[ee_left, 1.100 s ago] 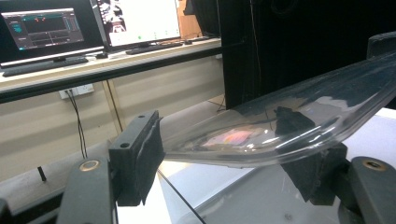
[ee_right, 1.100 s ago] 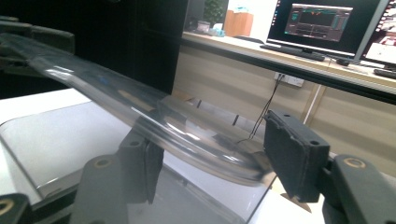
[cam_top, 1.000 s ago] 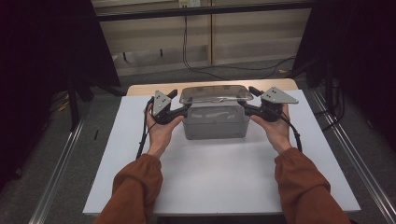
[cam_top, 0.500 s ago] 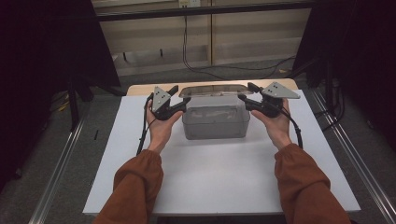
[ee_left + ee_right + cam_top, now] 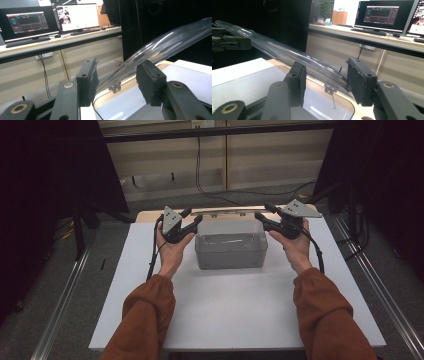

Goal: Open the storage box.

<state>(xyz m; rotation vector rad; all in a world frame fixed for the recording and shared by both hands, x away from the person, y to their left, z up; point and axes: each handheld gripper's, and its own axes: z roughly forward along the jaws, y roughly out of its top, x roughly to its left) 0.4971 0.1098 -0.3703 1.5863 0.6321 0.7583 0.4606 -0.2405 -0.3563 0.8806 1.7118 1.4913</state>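
We see a clear plastic lid (image 5: 227, 213) lifted level above a clear storage bin (image 5: 231, 249) at the far middle of the white surface (image 5: 220, 310). It is see-through, curved, with a small latch. Our left gripper (image 5: 192, 221) and right gripper (image 5: 260, 216) have just been closing, jaws narrowing around the lid's ends. Whether the pads press the rim we cannot tell; glare blurs its edges.
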